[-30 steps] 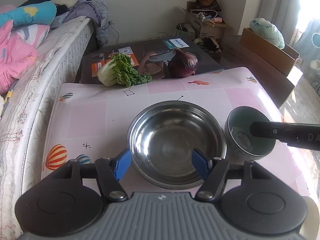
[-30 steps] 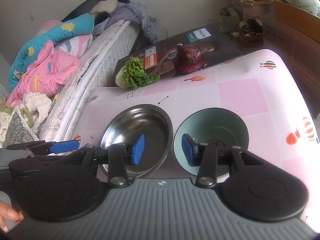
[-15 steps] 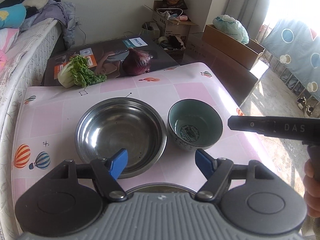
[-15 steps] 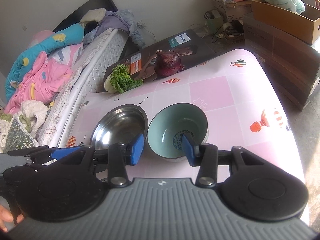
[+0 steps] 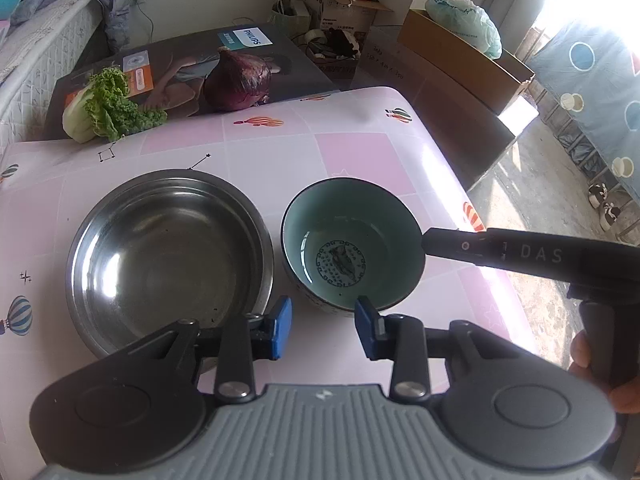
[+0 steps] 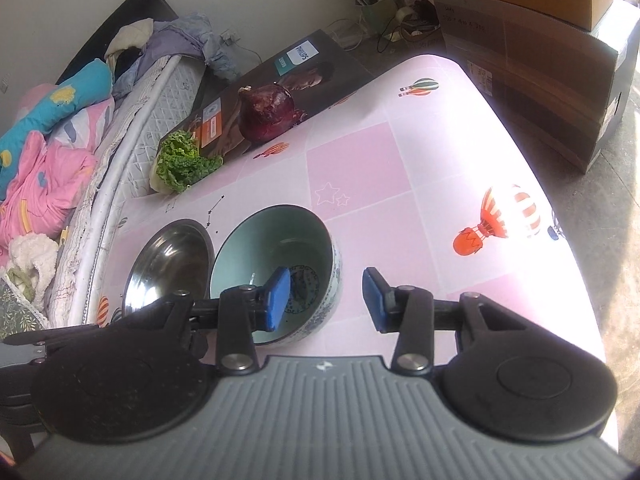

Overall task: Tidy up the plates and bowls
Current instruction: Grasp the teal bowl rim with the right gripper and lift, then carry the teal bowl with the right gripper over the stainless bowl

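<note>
A steel bowl point(image 5: 168, 256) and a smaller teal ceramic bowl point(image 5: 352, 244) stand side by side on the pink table point(image 5: 352, 148). My left gripper point(image 5: 322, 332) is open and empty, just in front of the gap between the bowls. My right gripper point(image 6: 326, 298) is open and straddles the teal bowl's point(image 6: 276, 248) right wall, its left finger inside the bowl and its right finger outside. The steel bowl point(image 6: 172, 260) lies left of it. The right gripper's arm also shows in the left wrist view point(image 5: 520, 256), at the teal bowl's right rim.
A lettuce point(image 5: 108, 112) and a red onion point(image 5: 238, 80) rest on a dark flat box point(image 5: 180, 64) at the table's far edge. A bed point(image 6: 52, 136) runs along the left. Cardboard boxes point(image 6: 532, 52) stand beyond the table's right side.
My left gripper has shifted right, from the steel bowl to the gap between the bowls. My right gripper has opened wider and moved right, onto the teal bowl's right wall.
</note>
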`<state>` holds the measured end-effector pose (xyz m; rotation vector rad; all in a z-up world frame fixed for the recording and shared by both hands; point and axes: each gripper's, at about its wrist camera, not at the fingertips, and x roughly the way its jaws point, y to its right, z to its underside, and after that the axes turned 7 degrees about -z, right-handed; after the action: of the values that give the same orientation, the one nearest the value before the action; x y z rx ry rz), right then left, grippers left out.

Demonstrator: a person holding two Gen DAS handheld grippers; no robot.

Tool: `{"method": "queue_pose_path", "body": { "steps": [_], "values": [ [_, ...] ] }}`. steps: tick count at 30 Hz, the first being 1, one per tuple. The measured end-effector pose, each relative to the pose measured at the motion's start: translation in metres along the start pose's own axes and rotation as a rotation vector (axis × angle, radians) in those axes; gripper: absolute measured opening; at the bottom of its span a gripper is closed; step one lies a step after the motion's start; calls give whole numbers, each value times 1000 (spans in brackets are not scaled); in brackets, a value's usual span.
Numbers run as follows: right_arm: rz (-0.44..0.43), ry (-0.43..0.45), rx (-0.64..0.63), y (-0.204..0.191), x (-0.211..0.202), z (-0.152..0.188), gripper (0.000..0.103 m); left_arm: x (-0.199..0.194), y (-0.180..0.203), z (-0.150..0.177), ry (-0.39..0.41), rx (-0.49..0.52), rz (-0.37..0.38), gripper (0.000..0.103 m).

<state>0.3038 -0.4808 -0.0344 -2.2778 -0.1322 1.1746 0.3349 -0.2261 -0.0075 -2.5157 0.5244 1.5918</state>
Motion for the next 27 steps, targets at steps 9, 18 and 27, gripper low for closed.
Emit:
{"method": "queue_pose_path", "body": {
  "steps": [9,18,27],
  "values": [
    [-55,-55,49,12,38,-12,23,18,7,-5,-31,-35,-22,27],
    [-69,-65,48,20,50,-13,11,22,14,-7,-22,-22,-41,28],
    [-48,-68,41,27,39,-7,12,19,25,-3,-19,15,-16,28]
  ]
}}
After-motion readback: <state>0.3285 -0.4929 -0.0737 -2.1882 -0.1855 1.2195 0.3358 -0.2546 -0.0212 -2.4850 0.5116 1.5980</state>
